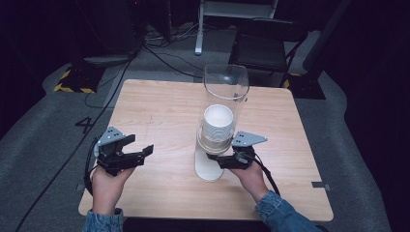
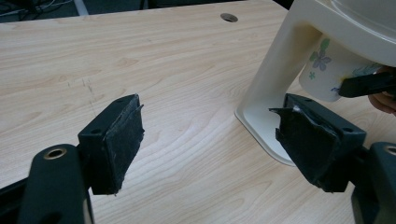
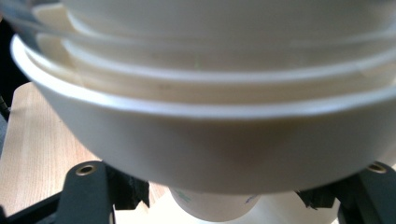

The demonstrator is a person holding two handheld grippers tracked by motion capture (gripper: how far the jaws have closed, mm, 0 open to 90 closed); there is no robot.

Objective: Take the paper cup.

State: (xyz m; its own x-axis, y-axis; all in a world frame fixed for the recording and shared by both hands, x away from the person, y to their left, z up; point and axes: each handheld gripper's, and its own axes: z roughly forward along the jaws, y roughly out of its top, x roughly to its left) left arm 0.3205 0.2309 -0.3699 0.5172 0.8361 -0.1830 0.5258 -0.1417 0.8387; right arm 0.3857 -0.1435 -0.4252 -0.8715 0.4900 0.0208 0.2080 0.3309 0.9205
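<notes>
Black jaws of the right claw (image 1: 223,161) sit on each side of the paper cup (image 2: 322,70) poking out under the cup holder (image 1: 218,121); I cannot tell if they pinch it. Best squeeze gently and pull straight down. The left claw (image 1: 138,147) waits wide open and empty above the desk (image 1: 159,111).

A dark figure "4" (image 1: 83,124) is marked on the grey floor (image 1: 43,140), just left of the bench (image 1: 159,104). The paper cup (image 2: 322,70) carries a printed flower pattern but no legible words.
</notes>
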